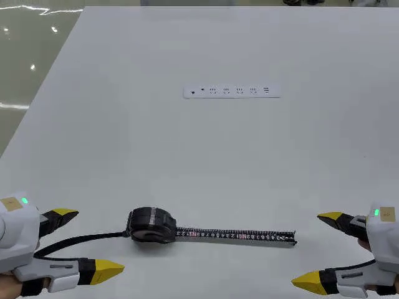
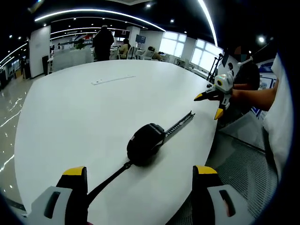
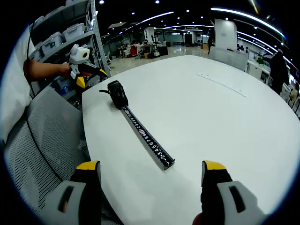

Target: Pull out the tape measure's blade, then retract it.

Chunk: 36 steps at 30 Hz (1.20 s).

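Observation:
A black tape measure [image 1: 151, 225] lies near the table's front edge, with its blade [image 1: 235, 236] drawn out to the right and a black strap [image 1: 81, 240] trailing left. My left gripper [image 1: 90, 244] stands open just left of the case, nothing between its yellow-tipped fingers. My right gripper [image 1: 317, 249] is open a little beyond the blade's free end, apart from it. In the left gripper view the case [image 2: 146, 142] lies ahead with the right gripper [image 2: 210, 104] beyond. In the right gripper view the blade [image 3: 145, 136] runs to the case [image 3: 117, 93], the left gripper [image 3: 90, 75] behind.
A long white power strip [image 1: 231, 91] lies flat mid-table, farther back. The white table [image 1: 199, 156] ends on the left over a glossy floor. Shelving with bins [image 3: 65, 28] and a perforated grey panel stand off the table's near side. People stand in the far background [image 2: 103, 43].

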Each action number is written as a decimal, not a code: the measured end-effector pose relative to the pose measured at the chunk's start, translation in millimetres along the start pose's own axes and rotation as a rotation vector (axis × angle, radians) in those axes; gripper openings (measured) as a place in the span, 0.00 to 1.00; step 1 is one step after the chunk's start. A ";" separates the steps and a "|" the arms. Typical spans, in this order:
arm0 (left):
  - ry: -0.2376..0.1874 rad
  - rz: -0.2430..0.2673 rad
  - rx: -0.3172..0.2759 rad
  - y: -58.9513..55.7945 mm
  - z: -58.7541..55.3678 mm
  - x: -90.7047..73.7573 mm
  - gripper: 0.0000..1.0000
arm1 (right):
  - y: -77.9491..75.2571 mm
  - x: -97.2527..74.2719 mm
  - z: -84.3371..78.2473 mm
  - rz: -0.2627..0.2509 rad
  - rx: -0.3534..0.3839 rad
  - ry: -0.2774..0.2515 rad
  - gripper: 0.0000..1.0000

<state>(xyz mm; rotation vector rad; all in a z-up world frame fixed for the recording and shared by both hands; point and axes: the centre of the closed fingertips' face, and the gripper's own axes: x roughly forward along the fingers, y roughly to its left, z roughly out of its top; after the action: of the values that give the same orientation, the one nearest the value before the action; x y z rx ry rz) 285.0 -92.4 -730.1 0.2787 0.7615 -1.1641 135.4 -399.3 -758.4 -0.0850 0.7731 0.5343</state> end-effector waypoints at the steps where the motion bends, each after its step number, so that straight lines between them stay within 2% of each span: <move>1: -0.003 0.005 -0.005 0.0 -0.8 -1.8 0.90 | -0.1 -1.6 0.2 -0.005 0.003 -0.003 0.90; 7: -0.007 0.018 -0.022 -1.9 -6.3 -9.3 0.91 | 0.0 -8.0 0.8 -0.028 0.020 -0.014 0.91; 16: -0.021 0.030 -0.040 -8.0 -8.7 -15.4 0.93 | -2.9 -18.8 3.1 -0.061 0.027 -0.030 0.93; 22: -0.018 0.040 -0.050 -10.1 -18.1 -18.0 0.95 | -2.6 -21.9 -1.8 -0.066 0.040 -0.030 0.94; 25: -0.031 0.048 -0.059 -10.0 -18.2 -21.8 0.95 | -1.7 -23.5 -3.9 -0.068 0.045 -0.028 0.95; 36: -0.035 0.059 -0.076 -10.0 -24.9 -28.5 0.98 | 3.2 -28.4 -10.1 -0.074 0.061 -0.026 0.97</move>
<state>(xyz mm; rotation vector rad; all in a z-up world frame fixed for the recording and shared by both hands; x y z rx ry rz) 261.0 -61.7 -727.2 0.2153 0.7598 -1.0797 110.6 -411.4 -745.8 -0.0498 0.7573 0.4410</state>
